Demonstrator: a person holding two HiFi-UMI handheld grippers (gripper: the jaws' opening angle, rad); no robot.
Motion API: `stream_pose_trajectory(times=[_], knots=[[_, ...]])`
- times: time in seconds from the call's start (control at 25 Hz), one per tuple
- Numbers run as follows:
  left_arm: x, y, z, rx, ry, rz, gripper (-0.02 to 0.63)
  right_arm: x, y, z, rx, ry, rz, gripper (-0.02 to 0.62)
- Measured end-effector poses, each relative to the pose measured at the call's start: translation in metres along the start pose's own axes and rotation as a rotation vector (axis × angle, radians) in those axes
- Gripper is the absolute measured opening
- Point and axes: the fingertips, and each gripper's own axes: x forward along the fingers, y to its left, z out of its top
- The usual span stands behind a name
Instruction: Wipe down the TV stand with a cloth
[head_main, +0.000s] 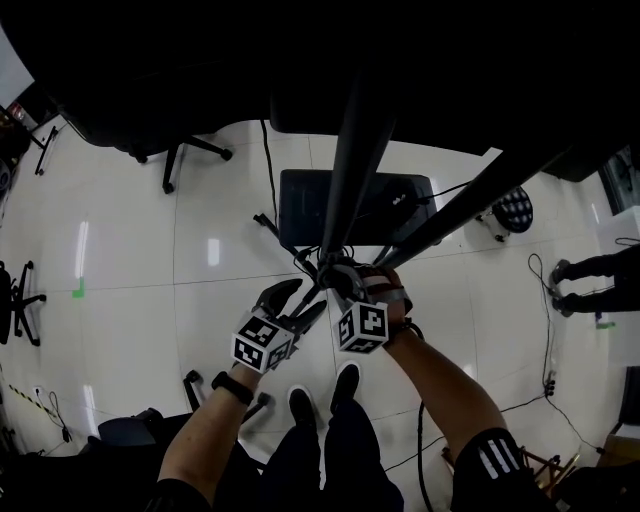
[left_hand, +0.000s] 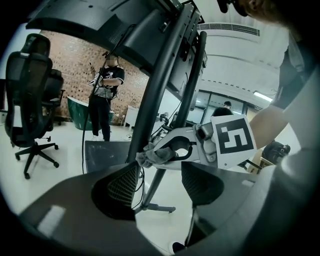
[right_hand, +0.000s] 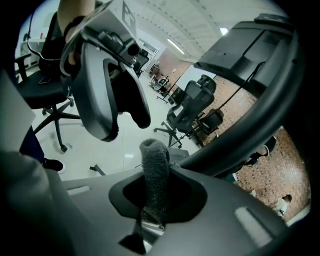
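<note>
Your right tool (right_hand: 156, 192) clamped the cloth (right_hand: 154, 162), judged soft and light, by 1 bunched fold; your left tool (left_hand: 160, 182) stood apart, empty.

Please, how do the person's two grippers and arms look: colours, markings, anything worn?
Both the left gripper and the right gripper are dark grey, each bearing a white cube with black square markers. The forearms are bare; a black wristband sits on the left wrist.

TV stand pole (head_main: 352, 150) standing on its base plate (head_main: 300, 205), left gripper (head_main: 300, 300) just left of the pole, right gripper (head_main: 345, 278) just right, cloth (left_hand: 154, 156) touching the pole, office chair (head_main: 175, 150) well left of it
</note>
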Motion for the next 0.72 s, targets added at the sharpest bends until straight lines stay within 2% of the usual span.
stream_pose_trajectory(times=[0.16, 0.4, 0.6, 0.72], knots=[[-0.027, -0.029, 0.027, 0.021, -0.022, -0.012, 0.302, -0.057, -0.019, 0.032, 0.058, -0.065, -0.035, 0.048], [-0.076, -0.083, 0.081, 0.05, -0.058, -0.057, 0.307, -0.165, -0.072, 0.083, 0.034, -0.137, -0.125, 0.049], [-0.108, -0.134, 0.141, 0.122, -0.09, -0.152, 0.307, -0.254, -0.118, 0.123, 0.006, -0.186, -0.197, 0.049], [-0.126, -0.169, 0.172, 0.195, -0.096, -0.215, 0.307, -0.3, -0.138, 0.142, -0.019, -0.199, -0.24, 0.049]])
